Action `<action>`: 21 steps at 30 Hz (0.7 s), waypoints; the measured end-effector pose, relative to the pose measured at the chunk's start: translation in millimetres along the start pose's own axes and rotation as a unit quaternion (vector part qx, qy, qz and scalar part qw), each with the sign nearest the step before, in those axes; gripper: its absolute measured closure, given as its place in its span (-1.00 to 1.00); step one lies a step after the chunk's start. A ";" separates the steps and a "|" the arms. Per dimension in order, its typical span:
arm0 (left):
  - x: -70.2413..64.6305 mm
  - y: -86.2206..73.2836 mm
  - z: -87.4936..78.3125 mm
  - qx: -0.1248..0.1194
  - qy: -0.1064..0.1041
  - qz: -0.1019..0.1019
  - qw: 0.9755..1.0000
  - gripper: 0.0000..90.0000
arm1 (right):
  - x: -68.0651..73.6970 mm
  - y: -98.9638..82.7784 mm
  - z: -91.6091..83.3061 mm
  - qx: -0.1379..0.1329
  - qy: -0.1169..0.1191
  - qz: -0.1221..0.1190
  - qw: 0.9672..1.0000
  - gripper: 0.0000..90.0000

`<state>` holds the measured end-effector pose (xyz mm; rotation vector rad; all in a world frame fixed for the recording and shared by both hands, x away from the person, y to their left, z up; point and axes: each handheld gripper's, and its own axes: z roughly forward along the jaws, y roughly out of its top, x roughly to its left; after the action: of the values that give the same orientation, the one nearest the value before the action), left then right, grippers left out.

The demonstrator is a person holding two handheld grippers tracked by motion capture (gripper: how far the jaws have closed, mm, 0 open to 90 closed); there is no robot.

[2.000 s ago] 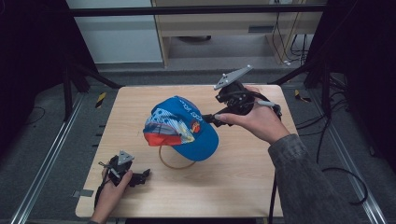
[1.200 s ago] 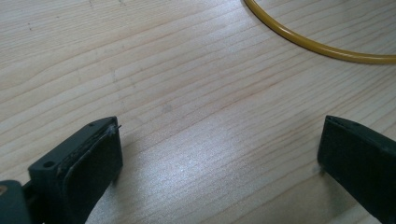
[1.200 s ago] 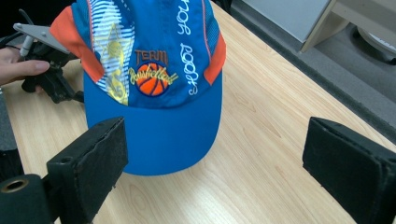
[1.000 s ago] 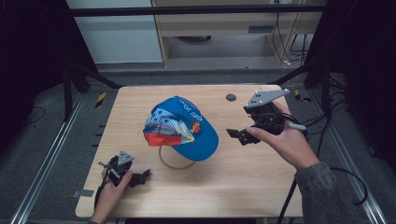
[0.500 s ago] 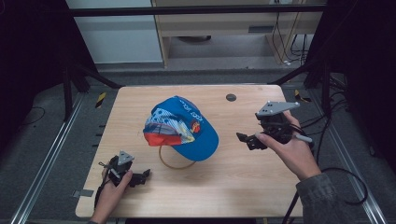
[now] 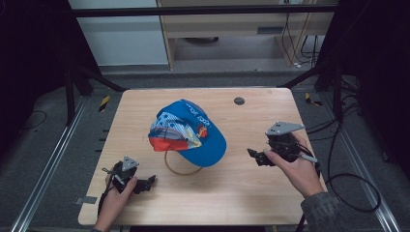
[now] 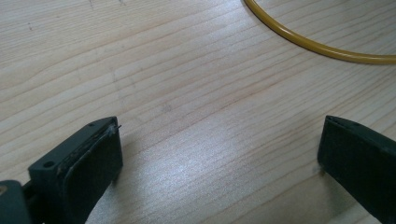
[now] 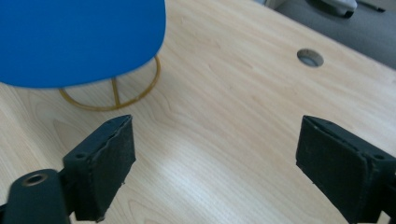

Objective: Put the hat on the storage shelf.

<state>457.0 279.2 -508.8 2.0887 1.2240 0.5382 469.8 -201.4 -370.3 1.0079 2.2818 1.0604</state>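
The high view looks forward and down from above the person's side, taking in the whole wooden table [image 6: 251, 193] from some way off. The left gripper view sits very close over the tabletop near its left front corner, facing along the boards toward the yellow ring [image 7: 322, 46]. The right gripper view looks low across the table from its right side toward the blue cap [image 8: 79, 42]; ring and cap are common ground with the high view.

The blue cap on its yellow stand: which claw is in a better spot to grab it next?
Probably the right claw: its open jaws point at the blue cap, whose brim fills the corner of its own view. The left claw rests low, facing bare table and the yellow stand.
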 end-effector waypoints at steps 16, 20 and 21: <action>0.0 0.0 0.0 0.000 0.000 0.000 1.000 -1.00 | 5.0 -49.6 31.1 0.024 -0.004 0.022 0.999 -0.70; -0.8 -0.1 0.1 -0.001 0.000 -0.002 1.000 -1.00 | 4.6 -59.2 35.5 0.031 -0.002 0.029 0.999 -0.70; -0.8 0.0 0.1 0.000 0.000 -0.001 1.000 -1.00 | 4.6 -63.8 37.7 0.034 -0.002 0.034 0.999 -0.70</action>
<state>456.6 278.5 -508.9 2.0860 1.2259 0.5367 462.9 -208.4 -443.9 1.1211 2.3088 1.0123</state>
